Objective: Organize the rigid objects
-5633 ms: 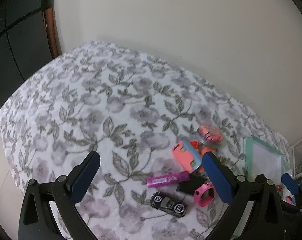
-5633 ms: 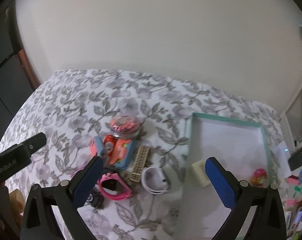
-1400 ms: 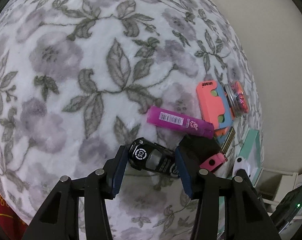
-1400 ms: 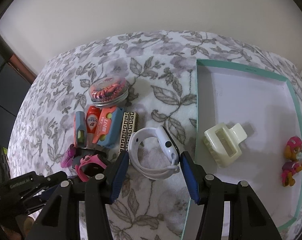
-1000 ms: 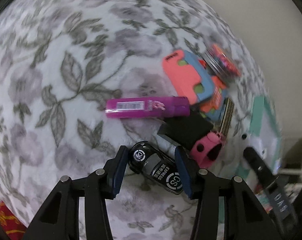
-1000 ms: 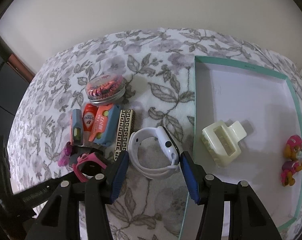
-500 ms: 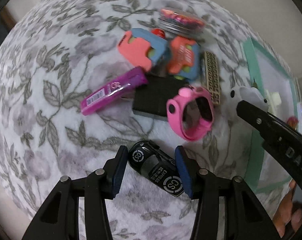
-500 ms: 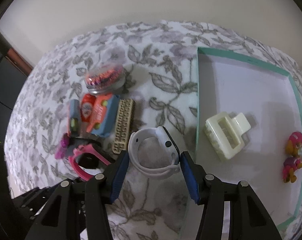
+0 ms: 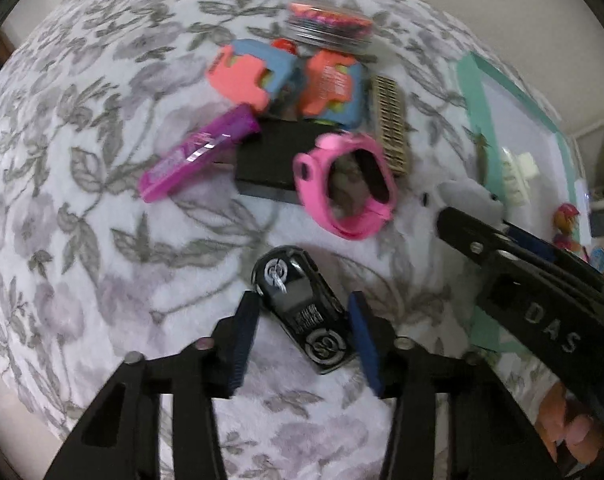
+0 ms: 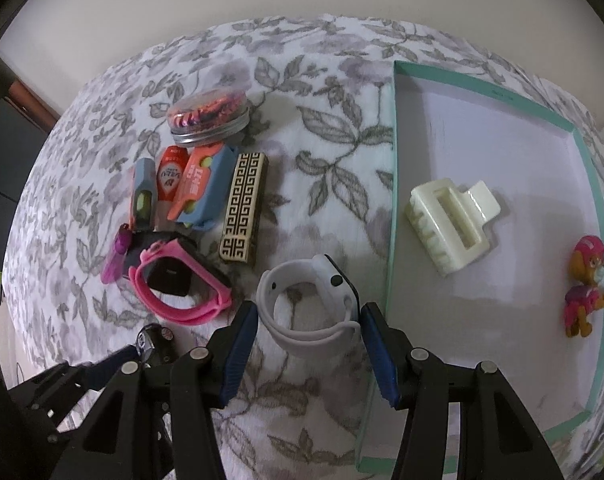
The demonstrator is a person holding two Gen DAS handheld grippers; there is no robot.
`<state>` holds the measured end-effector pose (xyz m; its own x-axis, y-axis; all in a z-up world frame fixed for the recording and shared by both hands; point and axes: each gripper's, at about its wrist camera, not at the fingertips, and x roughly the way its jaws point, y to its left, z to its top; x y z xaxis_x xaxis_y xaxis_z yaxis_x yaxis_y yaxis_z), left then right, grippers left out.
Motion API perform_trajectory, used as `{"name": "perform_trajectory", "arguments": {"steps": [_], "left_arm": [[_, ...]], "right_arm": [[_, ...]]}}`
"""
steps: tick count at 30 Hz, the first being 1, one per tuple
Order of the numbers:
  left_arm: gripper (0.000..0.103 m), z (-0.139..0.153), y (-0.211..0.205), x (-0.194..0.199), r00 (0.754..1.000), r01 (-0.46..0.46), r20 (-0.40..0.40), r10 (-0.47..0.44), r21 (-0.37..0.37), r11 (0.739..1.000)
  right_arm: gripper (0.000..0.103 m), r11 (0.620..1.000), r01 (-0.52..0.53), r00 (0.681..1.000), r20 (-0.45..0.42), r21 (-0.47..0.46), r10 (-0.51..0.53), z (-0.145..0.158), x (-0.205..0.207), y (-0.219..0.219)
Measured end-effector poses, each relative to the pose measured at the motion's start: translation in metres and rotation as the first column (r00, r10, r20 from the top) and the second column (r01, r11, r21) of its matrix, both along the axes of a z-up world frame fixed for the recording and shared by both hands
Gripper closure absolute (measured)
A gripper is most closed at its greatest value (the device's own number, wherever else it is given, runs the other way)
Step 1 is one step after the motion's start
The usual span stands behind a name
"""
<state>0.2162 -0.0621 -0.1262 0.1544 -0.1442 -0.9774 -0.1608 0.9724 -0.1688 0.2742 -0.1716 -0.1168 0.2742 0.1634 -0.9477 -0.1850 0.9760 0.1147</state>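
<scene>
Left hand-held gripper (image 9: 304,334): blue pads partly closed around the black toy car (image 9: 302,314), which lies slantwise between them on the floral bedspread (image 9: 82,200). The right pad meets the car's rear flank; whether the left pad touches cannot be told, so a firm grip is not confirmed.

Right hand-held gripper (image 10: 310,340): pads set on either side of the white smartwatch (image 10: 310,300), narrowed to about the width of its looped band. The right pad lies against the watch body; the left pad stands just beside the band. Actual clamping cannot be told.

Loose items on the bedspread, left of the white smartwatch: a pink smartwatch (image 10: 180,282) resting partly on a black box (image 9: 274,156), a purple tube (image 9: 196,152), a patterned beige bar (image 10: 244,210), orange-and-blue blocks (image 10: 200,188) and, farthest, a round tin (image 10: 210,120) with a metal rim.

Teal-rimmed tray (image 10: 394,200), right of the white smartwatch: it holds a cream hair claw (image 10: 452,226) near its left wall and a pink pup figurine (image 10: 586,286) at its right side, well apart from each other.

In the left wrist view, the right gripper's black body crosses the lower right.
</scene>
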Motion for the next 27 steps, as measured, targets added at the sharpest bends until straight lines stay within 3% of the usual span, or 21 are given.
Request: {"name": "perform_trajectory", "arguments": {"steps": [4,9,17,21,27], "left_arm": [[0.061,0.001,-0.013,-0.006,1.000,0.026,0.009,-0.026,0.018,0.999],[0.067,0.009,0.002,-0.007,0.999,0.017,0.029,-0.016,-0.037,0.999],[0.067,0.035,0.004,-0.007,0.995,0.030,0.097,-0.022,-0.077,0.997],[0.067,0.057,0.012,0.001,0.985,0.026,0.174,-0.003,-0.130,0.991],[0.067,0.095,-0.006,0.007,0.945,0.093,0.325,-0.033,-0.172,0.981]], "right_arm": [[0.047,1.000,0.005,1.000,-0.004,0.006,-0.005,0.000,-0.005,-0.001],[0.047,0.999,0.026,1.000,0.008,0.025,-0.027,0.008,-0.010,-0.007],[0.047,0.997,0.065,0.994,0.085,0.041,-0.069,0.041,-0.015,-0.021],[0.047,0.994,0.099,0.983,0.151,0.043,-0.104,0.068,-0.017,-0.035],[0.047,0.984,0.176,0.947,0.268,0.031,-0.177,0.111,-0.025,-0.066]]}}
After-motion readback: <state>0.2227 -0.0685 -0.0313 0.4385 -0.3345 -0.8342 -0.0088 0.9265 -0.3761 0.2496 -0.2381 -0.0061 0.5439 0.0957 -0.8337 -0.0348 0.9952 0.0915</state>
